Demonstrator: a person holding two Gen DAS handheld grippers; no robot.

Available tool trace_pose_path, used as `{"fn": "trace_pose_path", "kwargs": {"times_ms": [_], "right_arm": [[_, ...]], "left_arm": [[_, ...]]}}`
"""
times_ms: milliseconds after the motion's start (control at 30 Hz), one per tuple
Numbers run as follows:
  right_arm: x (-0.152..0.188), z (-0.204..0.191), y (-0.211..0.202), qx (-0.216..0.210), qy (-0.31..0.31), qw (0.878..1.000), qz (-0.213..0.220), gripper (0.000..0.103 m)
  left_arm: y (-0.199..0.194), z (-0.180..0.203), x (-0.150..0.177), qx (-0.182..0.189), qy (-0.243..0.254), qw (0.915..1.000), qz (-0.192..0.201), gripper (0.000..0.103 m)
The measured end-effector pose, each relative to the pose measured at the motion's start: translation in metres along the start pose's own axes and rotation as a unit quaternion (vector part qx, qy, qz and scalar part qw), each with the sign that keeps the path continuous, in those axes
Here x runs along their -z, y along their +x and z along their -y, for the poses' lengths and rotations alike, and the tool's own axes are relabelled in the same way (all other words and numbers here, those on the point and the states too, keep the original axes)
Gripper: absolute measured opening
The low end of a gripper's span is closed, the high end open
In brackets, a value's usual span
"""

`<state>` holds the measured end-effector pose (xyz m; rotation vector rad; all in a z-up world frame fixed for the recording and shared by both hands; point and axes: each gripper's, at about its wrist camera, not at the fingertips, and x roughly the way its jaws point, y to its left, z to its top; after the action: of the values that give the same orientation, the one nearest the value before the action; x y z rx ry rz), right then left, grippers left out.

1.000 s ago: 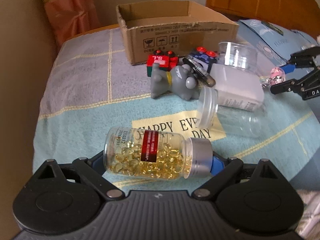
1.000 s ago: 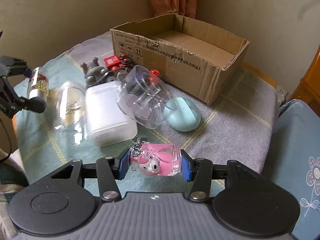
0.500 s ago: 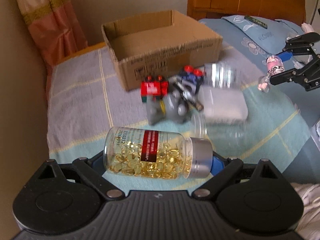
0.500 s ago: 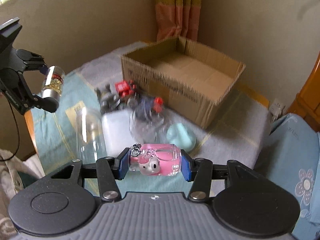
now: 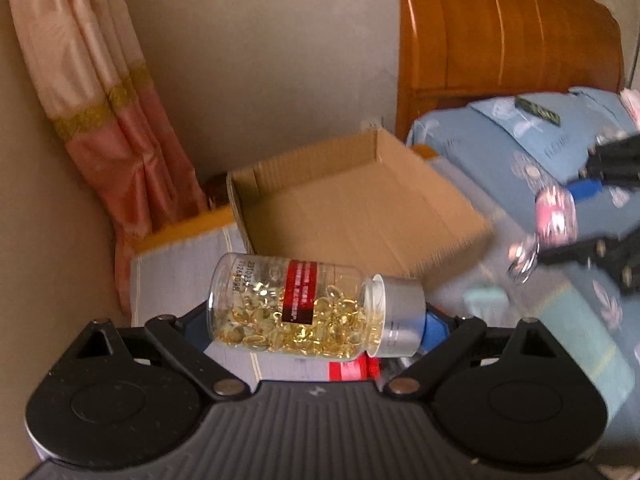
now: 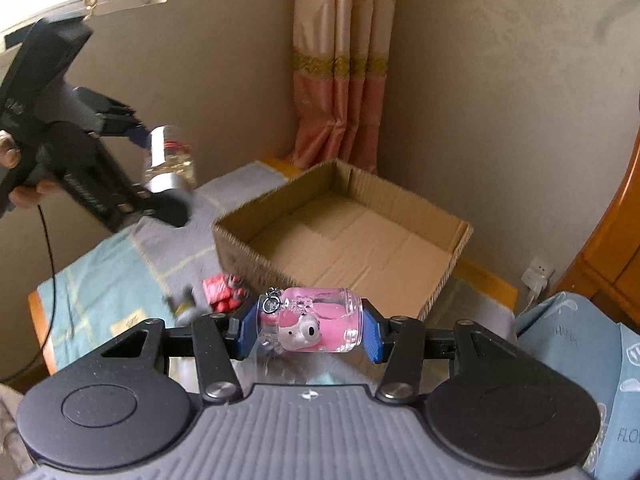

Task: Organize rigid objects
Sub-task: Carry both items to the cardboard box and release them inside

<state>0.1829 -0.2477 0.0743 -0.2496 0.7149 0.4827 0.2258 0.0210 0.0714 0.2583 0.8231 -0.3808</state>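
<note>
Clamping end to end, the left tongs [image 5: 316,314] are holding a smooth, rigid capsule bottle [image 5: 296,308] aloft before the cardboard box [image 5: 360,208]; the right tongs [image 6: 308,330] are squeezing a small pink jar [image 6: 316,326], likely light and slippery

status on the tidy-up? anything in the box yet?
Done: nothing; the cardboard box shows a bare floor. In hand: the left gripper clamps the capsule bottle, the right gripper clamps the pink keychain jar, both held near the box. Left: drop both in, then the red toy and whatever lies blurred beside it.
</note>
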Motion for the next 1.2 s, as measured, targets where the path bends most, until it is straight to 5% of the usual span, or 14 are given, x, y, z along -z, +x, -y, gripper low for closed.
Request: {"fn": "trace_pose_path", "kwargs": {"times_ms": [333, 800, 833, 900, 967, 1200], "right_arm": [[-0.035, 0.038, 0.032, 0.017, 0.031, 0.999, 0.004, 0.056], [-0.063, 0.087, 0.113, 0.037, 0.082, 0.995, -0.031, 0.056], [-0.064, 0.091, 0.118, 0.041, 0.09, 0.995, -0.028, 0.058], [-0.066, 0.097, 0.127, 0.052, 0.108, 0.992, -0.028, 0.082], [-0.065, 0.102, 0.13, 0.06, 0.122, 0.99, -0.023, 0.09], [-0.046, 0.097, 0.129, 0.064, 0.123, 0.99, -0.035, 0.103]], "left_arm": [[0.054, -0.011, -0.061, -0.009, -0.015, 0.9998, -0.011, 0.095], [0.129, -0.029, -0.089, -0.014, -0.039, 0.9981, -0.045, 0.095], [0.132, -0.03, -0.09, -0.014, -0.04, 0.998, -0.047, 0.095], [0.139, -0.032, -0.092, -0.012, -0.042, 0.9978, -0.051, 0.095], [0.145, -0.032, -0.093, -0.012, -0.04, 0.9976, -0.055, 0.095], [0.161, -0.027, -0.096, -0.014, -0.033, 0.9974, -0.062, 0.095]]}}
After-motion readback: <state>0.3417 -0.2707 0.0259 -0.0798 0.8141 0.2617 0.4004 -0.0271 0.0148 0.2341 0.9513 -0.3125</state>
